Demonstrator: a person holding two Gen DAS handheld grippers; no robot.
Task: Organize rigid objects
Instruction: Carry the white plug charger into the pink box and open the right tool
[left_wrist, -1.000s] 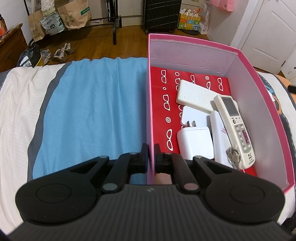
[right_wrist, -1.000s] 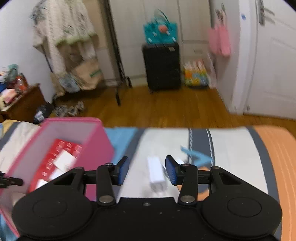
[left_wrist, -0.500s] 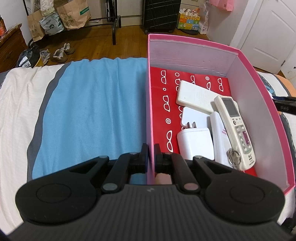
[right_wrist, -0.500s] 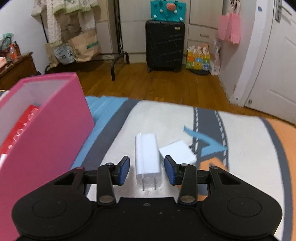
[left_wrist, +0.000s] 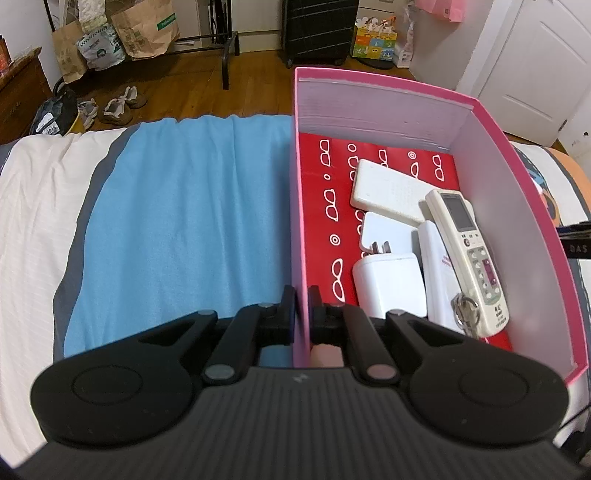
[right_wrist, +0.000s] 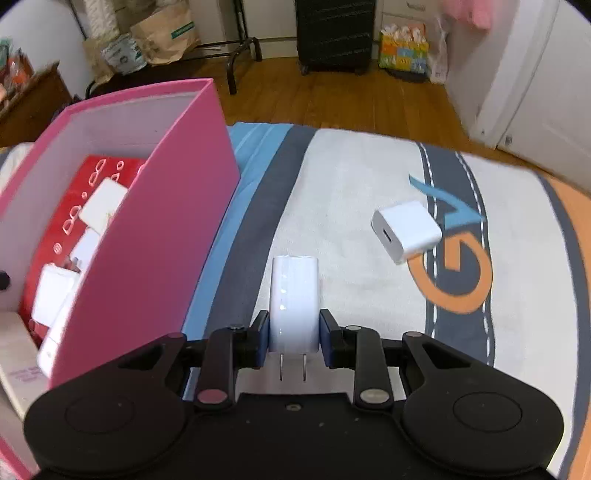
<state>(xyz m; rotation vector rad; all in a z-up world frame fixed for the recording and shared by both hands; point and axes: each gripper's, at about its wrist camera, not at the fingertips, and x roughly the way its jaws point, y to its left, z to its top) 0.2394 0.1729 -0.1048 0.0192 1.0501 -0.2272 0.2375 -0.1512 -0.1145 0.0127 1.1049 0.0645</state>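
Note:
A pink box (left_wrist: 517, 155) with a red patterned floor stands on the bed; it also shows in the right wrist view (right_wrist: 155, 229). Inside lie a white remote (left_wrist: 467, 254), a white charger (left_wrist: 388, 284), a flat white power bank (left_wrist: 388, 192) and other white items. My left gripper (left_wrist: 302, 310) is shut on the box's left wall near its front corner. My right gripper (right_wrist: 294, 332) is shut on a tall white charger (right_wrist: 294, 299), prongs pointing back at the camera, just right of the box. A small white cube charger (right_wrist: 406, 229) lies on the bedspread to the right.
The bed has a blue blanket (left_wrist: 184, 221) left of the box and a white, grey and orange bedspread (right_wrist: 369, 177) on the right. Beyond the bed edge are wood floor, a black suitcase (left_wrist: 317, 29), paper bags and shoes.
My right gripper closed on the tall white charger and lifted it off the bedspread, swinging left towards the box. My left gripper stayed clamped on the box wall.

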